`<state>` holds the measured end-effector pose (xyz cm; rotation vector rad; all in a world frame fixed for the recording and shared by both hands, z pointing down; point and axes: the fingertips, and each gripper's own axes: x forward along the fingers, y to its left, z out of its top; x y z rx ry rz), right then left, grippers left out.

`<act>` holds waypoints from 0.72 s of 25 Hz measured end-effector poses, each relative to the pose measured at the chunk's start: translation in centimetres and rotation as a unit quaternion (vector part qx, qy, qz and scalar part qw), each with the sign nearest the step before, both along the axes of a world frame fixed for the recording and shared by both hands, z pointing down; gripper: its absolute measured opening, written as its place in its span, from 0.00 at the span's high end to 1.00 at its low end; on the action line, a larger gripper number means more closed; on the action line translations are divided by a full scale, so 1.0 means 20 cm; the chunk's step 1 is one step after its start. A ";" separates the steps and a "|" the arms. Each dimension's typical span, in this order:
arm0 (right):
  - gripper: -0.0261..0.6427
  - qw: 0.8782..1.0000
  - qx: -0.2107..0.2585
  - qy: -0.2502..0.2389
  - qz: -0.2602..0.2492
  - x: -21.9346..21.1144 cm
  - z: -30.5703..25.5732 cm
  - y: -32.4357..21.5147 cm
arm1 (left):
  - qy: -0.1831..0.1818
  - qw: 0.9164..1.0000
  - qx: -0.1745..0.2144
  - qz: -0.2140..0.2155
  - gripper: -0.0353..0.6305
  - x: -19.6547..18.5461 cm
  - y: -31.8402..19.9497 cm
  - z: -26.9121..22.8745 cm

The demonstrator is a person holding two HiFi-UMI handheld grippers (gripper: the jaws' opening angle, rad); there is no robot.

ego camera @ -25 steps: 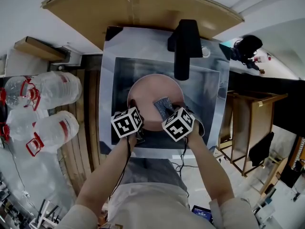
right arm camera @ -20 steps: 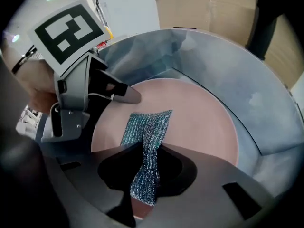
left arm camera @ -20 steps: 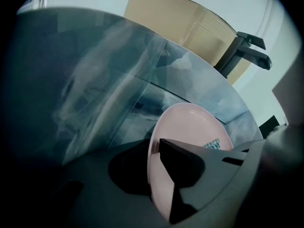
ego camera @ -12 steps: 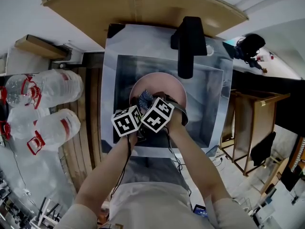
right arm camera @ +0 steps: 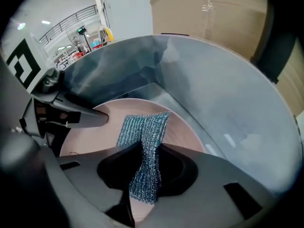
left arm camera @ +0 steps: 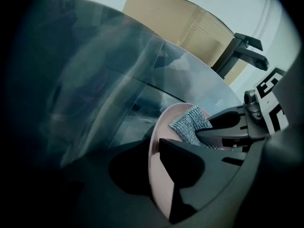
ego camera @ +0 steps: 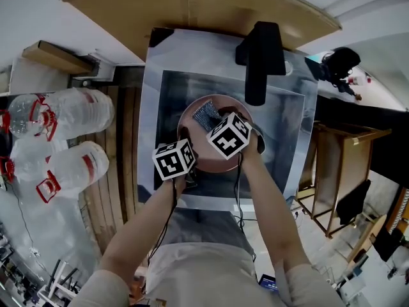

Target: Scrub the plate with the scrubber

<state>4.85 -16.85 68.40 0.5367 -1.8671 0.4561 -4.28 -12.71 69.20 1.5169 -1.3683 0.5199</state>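
A round pink plate (ego camera: 220,162) lies in the steel sink (ego camera: 284,139). My left gripper (ego camera: 185,139) is shut on the plate's left rim, and in the left gripper view the rim (left arm camera: 159,184) runs between the two jaws of the left gripper (left arm camera: 154,160). My right gripper (ego camera: 215,119) is shut on a grey-blue mesh scrubber (ego camera: 204,114), which rests on the far left part of the plate. In the right gripper view the scrubber (right arm camera: 144,129) hangs pinched in the right gripper (right arm camera: 142,164) over the plate (right arm camera: 183,132). The scrubber (left arm camera: 191,123) also shows in the left gripper view.
A black faucet (ego camera: 259,56) reaches over the sink's far side. A wooden board (ego camera: 192,5) stands behind the sink. Large water jugs (ego camera: 64,139) lie to the left. The sink's steel walls (right arm camera: 213,94) close in around the plate.
My right gripper has swept the scrubber from the plate's near right part across to the left and then towards its far side. The left gripper has kept still on the rim.
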 end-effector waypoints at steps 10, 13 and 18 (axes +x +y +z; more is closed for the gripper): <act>0.80 0.989 0.029 0.146 -0.017 0.45 -0.01 0.06 | -0.003 1.000 -0.004 0.011 0.84 0.00 0.00 0.00; 0.80 0.990 -0.014 0.134 -0.032 0.45 -0.04 0.26 | 0.000 1.000 -0.006 0.013 0.84 0.01 0.00 0.01; 0.80 0.994 -0.065 0.063 -0.064 0.23 -0.04 0.56 | 0.010 0.999 -0.010 0.029 0.84 0.03 -0.01 0.00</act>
